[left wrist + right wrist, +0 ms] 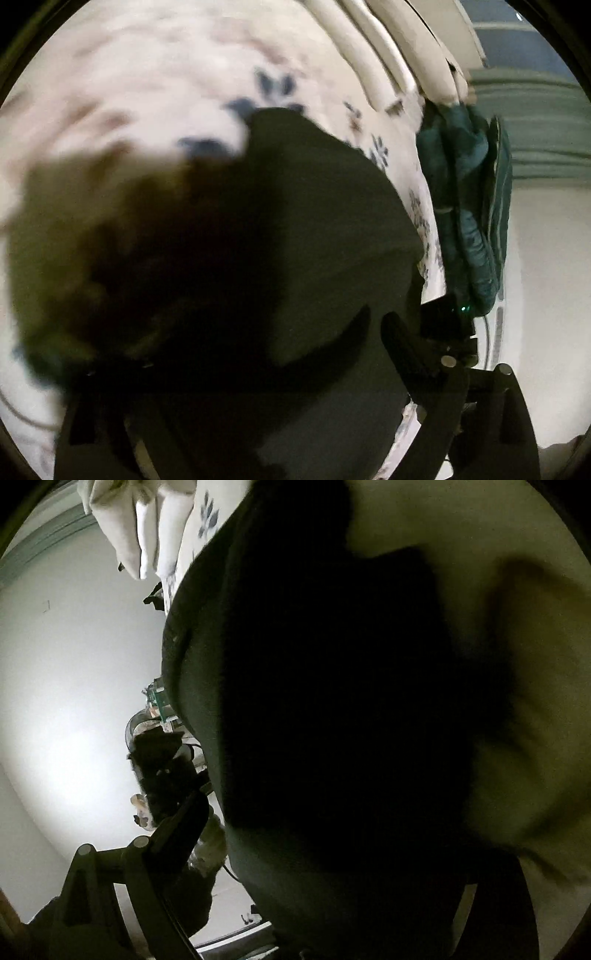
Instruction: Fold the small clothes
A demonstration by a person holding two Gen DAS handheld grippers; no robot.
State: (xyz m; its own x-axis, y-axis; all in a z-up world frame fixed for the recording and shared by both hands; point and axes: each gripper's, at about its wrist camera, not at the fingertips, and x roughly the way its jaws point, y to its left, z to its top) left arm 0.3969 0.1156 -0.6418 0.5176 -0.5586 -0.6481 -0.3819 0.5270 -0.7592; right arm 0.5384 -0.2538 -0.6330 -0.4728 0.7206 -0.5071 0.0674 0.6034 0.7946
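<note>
A dark olive garment point(303, 229) hangs right in front of the left wrist camera and fills most of the view. It covers the left gripper's left finger; the right finger point(406, 354) shows beside the cloth. The same dark garment point(332, 720) fills the right wrist view and hides the right gripper's right finger; its left finger point(173, 834) shows at the lower left. Both grippers seem shut on the garment, lifted above the bed. Fingertips are hidden by cloth. The cloth edges are blurred.
A white bedsheet with blue flower prints point(155, 74) lies behind the garment. A teal folded cloth pile point(469, 206) sits at the bed's right edge. White pillows point(388, 48) are at the back. A white wall point(74, 701) and small clutter point(159, 716) show at the left.
</note>
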